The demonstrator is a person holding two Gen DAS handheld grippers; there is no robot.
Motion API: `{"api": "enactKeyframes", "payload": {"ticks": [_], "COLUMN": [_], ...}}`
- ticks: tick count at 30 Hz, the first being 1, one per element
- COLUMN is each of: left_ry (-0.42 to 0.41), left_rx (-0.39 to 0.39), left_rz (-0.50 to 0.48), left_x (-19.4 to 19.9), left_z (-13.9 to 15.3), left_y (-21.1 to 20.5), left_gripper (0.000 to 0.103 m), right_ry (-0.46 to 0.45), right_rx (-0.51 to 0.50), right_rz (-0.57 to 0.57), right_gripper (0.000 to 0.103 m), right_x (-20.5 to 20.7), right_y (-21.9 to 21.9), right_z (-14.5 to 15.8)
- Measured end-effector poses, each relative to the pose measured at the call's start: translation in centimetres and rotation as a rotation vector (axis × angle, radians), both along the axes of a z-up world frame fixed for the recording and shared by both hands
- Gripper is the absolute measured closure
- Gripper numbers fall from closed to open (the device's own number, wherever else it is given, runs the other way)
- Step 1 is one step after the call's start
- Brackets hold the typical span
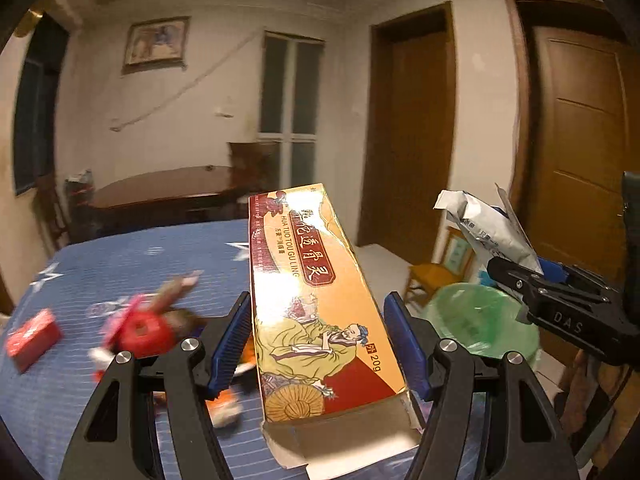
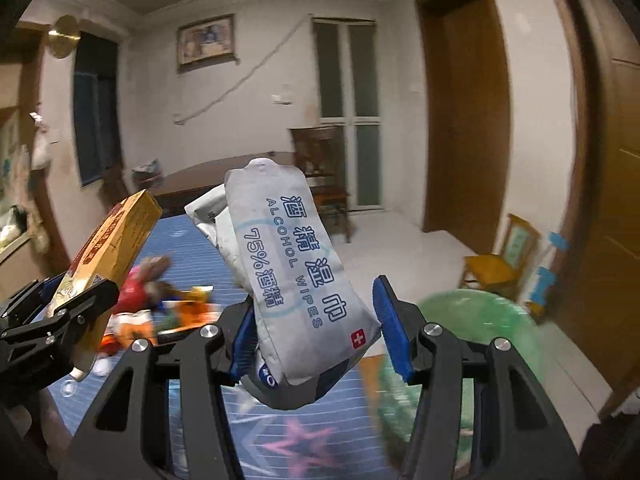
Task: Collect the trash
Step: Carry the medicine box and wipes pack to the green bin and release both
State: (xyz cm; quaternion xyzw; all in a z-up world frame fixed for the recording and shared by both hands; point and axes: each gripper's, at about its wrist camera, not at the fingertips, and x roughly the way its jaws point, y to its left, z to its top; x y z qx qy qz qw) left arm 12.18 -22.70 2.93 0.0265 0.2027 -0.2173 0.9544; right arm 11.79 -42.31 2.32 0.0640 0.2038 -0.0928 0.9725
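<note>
The ointment carton is pinched between the left gripper's pads, long axis pointing forward; the alcohol wipes pack sits clamped in the right gripper; the green-lined bin lies lower right, nearer the right hand.

This is a lived-in room of a home. A bed with a blue star-print sheet fills the foreground, strewn with small packets and wrappers. Behind it stand a dark wooden dining table and a high-backed chair. A framed picture hangs on the plastered white wall beside a tall frosted window. Brown wooden doors line the right side, with a small yellow child's chair and a green-lined waste bin on the tiled floor.
</note>
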Motion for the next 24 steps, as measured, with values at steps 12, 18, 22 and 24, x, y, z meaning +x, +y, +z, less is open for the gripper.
{"api": "enactKeyframes", "payload": {"ticks": [12,18,22,24], "left_ry": [0.138,0.123,0.087,0.082], "left_rx": [-0.012,0.008,0.025,0.028], "left_rz": [-0.076,-0.112,-0.192,-0.232], "left_x": [6.4,6.4,4.5,4.2], "left_z": [-5.5,-5.0,-2.8,-1.9], "left_y": [-7.7,-7.2,-9.5,-11.2], "left_gripper": [0.036,0.036,0.036,0.036], "right_ry": [0.08,0.059,0.072,0.084], "right_rx": [0.015,0.017,0.021,0.014], "right_rz": [-0.135,-0.131,-0.14,-0.147], "right_gripper": [0.051,0.051,0.051,0.051], "right_x": [-1.6,-1.9,-1.9,-1.8], "right_y": [-8.0,-9.2,-9.7,-9.7], "right_z": [-2.4,-2.0,-2.0,-2.0]}}
